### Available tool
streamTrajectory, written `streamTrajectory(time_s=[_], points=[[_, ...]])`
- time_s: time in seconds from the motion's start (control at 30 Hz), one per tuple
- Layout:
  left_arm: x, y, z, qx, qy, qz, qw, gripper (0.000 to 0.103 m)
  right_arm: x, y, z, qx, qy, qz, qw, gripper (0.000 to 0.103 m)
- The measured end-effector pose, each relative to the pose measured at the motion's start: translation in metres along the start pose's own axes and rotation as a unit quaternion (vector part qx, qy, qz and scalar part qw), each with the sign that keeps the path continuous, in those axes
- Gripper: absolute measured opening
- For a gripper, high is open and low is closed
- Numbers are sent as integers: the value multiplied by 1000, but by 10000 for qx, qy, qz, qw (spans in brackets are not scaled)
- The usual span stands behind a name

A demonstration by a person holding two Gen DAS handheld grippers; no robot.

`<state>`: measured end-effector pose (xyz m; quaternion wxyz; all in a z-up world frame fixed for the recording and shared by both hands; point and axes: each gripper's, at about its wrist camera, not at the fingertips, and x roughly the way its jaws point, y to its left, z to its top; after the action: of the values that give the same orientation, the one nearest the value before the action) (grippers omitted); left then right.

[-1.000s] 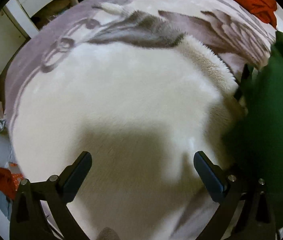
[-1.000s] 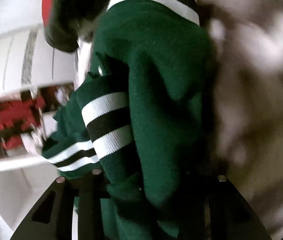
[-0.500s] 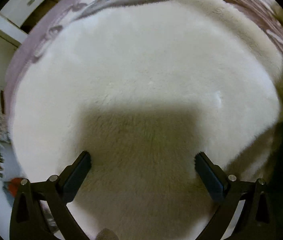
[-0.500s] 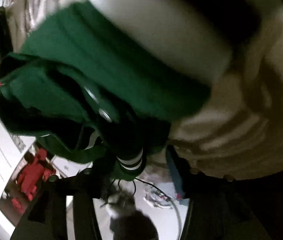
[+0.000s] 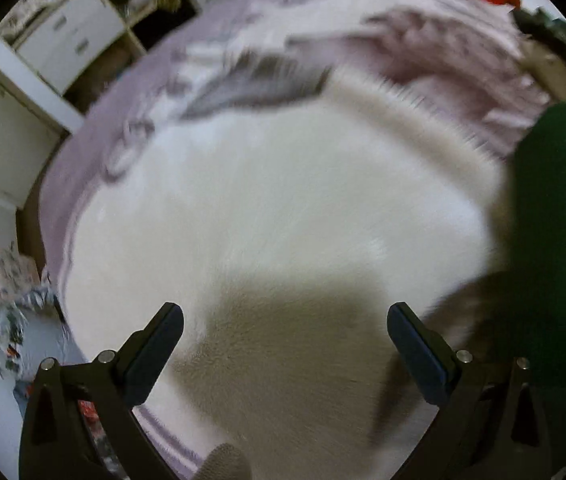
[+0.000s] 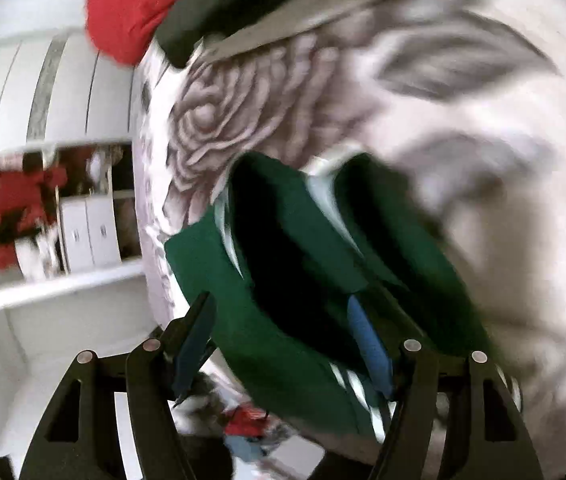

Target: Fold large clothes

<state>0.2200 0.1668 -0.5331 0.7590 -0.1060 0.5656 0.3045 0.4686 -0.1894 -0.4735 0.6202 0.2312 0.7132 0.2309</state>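
Left-wrist and right-wrist views over a bed [image 5: 95, 148] covered by a mauve floral blanket. The left claw [image 5: 283, 344] stands wide open and empty above a white fleece garment [image 5: 283, 200] spread flat on the blanket; compared with half a second earlier, more of the fleece edge, the blanket and the white drawers [image 5: 71, 36] now shows, so this claw appears to have drawn back from the fabric. The right claw [image 6: 283, 332] has just been opening: a second ago its jaws were buried in the green striped garment [image 6: 283, 280], whereas now they stand well apart, with that garment bunched loosely between them and sagging onto the bed. The pads do not appear to press on it, which reads as a release.

Judged from this, the green piece is being set down near the right edge of the fleece, and neither garment is visibly folded yet.

Both views are motion-blurred. The green garment shows in the left-wrist view only as a dark mass at the right margin [image 5: 555, 240], cut off by the frame. Its shape, sleeves and collar cannot be made out, nor whether cloth still catches on the right-hand pad. A red cloth [image 6: 131, 4] and a dark item lie at the far side of the bed, unidentifiable.
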Motion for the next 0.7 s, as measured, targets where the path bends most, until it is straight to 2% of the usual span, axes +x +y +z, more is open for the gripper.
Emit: streamTrajectory(time_s=[0.03, 0.1, 0.13, 0.2, 0.33, 0.43, 0.47, 0.53, 0.57, 0.6, 0.63, 0.7], points=[[-9, -5, 2, 4, -66, -24, 10000, 103, 9, 4, 4, -72, 91, 5, 9999, 69], [-31, -15, 8, 0, -253, -93, 9996, 103, 35, 4, 0, -163, 301, -35, 9994, 9], [-41, -21, 11, -5, -314, -186, 9993, 103, 39, 8, -3, -209, 304, -182, 9992, 3], [-61, -37, 20, 43, -471, -403, 9981, 103, 20, 19, -10, -313, -41, -330, 9990, 3], [-79, -72, 33, 256, -603, -910, 9937, 103, -57, 25, -17, -85, -618, -353, 9974, 3], [-63, -105, 34, 611, -520, -896, 9927, 103, -78, 8, -1, 29, -867, -803, 9930, 3], [-57, -110, 34, 648, -522, -897, 9925, 103, -75, -4, 10, 120, -838, -948, 9919, 3], [-43, -122, 35, 812, -375, -624, 9940, 103, -53, -24, 30, 184, -614, -1253, 9900, 3], [-39, -125, 34, 885, -285, -432, 9947, 103, -32, -41, 39, 409, -162, -1101, 9930, 3], [-33, -124, 32, 953, -216, -273, 9948, 103, -22, -54, 42, 613, 116, -914, 9939, 4], [-31, -121, 28, 973, -172, -223, 9949, 103, -17, -65, 40, 851, 441, -655, 9932, 13], [-30, -111, 22, 865, -97, -334, 9956, 103, -25, -66, 26, 717, 584, -331, 9952, 22]])
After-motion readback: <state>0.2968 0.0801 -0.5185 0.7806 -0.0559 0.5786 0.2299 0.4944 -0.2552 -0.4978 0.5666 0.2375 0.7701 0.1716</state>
